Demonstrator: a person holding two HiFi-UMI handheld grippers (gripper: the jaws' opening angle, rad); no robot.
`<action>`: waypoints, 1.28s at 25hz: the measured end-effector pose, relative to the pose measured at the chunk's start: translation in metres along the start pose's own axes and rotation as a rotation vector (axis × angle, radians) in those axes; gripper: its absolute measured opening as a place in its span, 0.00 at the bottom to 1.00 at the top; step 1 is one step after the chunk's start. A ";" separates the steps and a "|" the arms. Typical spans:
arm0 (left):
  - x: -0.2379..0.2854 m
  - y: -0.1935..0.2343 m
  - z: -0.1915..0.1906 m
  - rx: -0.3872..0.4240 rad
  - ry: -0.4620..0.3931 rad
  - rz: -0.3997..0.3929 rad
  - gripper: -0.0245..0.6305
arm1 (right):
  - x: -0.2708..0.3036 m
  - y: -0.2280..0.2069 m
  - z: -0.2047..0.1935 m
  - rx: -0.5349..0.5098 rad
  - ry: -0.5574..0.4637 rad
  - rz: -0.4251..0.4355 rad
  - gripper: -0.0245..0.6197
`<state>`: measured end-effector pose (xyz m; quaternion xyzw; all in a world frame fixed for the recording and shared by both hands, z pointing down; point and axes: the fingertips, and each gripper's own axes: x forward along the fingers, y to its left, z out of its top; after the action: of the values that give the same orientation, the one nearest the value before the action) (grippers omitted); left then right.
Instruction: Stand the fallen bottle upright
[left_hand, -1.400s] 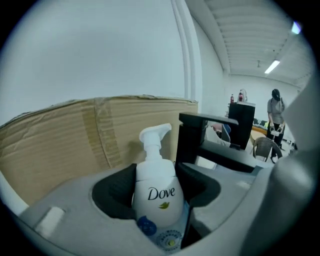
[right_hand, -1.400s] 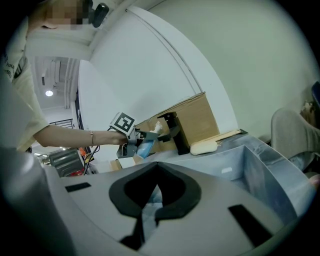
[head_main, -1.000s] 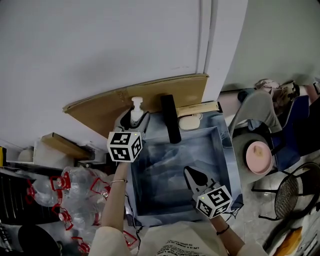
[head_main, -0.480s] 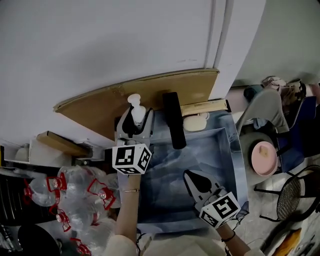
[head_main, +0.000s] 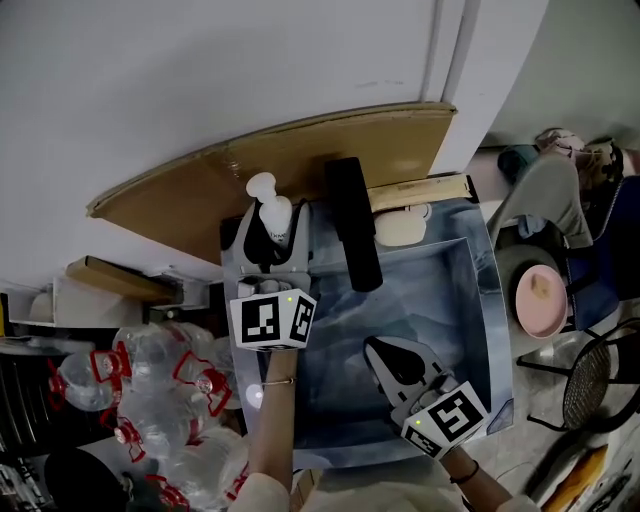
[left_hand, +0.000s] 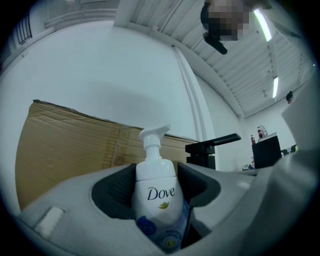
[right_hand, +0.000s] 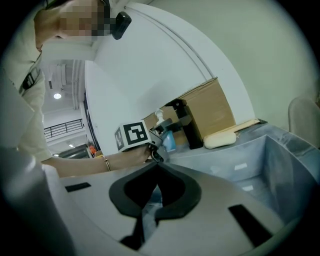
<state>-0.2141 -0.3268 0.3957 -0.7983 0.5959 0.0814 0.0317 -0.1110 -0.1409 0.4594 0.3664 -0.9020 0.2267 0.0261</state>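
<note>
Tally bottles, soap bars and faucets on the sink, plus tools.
Pump bottle: 1
Soap bar: 1
Black faucet: 1
Tools: 2, left tool and right tool
Total: 5

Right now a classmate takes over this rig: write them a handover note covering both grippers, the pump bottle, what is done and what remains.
Left gripper: shut on the Dove pump bottle, held upright at the basin's back left corner, in front of the cardboard sheet.
Right gripper: shut, empty, over the basin.
Done: bottle gripped and upright.
Left: I cannot tell whether its base is set down; probably lower it onto the ledge, open the jaws, withdraw.
</note>
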 end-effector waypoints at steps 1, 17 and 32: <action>0.000 0.000 0.001 0.004 -0.010 0.002 0.44 | 0.000 0.000 -0.003 0.003 0.006 0.002 0.04; -0.010 -0.013 -0.008 0.072 -0.065 -0.004 0.44 | -0.006 -0.002 -0.019 0.028 0.020 -0.013 0.04; -0.021 -0.023 -0.007 0.137 -0.111 -0.027 0.44 | -0.022 -0.002 -0.026 0.040 0.006 -0.031 0.05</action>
<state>-0.1969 -0.3009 0.4056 -0.7965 0.5866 0.0842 0.1203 -0.0962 -0.1169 0.4786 0.3802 -0.8914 0.2455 0.0252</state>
